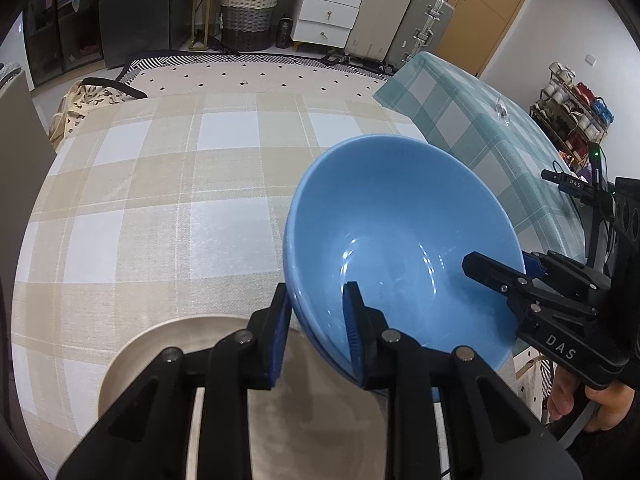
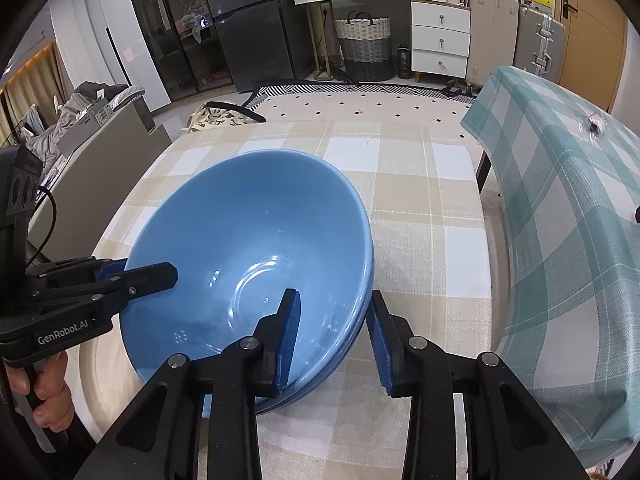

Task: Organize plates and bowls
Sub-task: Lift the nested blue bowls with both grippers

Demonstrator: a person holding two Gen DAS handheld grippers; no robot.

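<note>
With both grippers' fingers pinching opposite rims of the blue bowl [image 1: 400, 232], left gripper [image 1: 318, 332] sits nearer the beige plate [image 1: 160, 344]

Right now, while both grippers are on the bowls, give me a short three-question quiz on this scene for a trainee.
1. True or false: only the left gripper grips the stack of blue bowls.
2. What lies on the table by the left gripper, partly under the bowls? A) a beige plate B) a glass cup C) a metal tray
3. What colours is the checked tablecloth under the bowls?

Key: 1. False: the right gripper grips the opposite rim, each with one finger inside and one outside. 2. A. 3. Beige and white.
</note>
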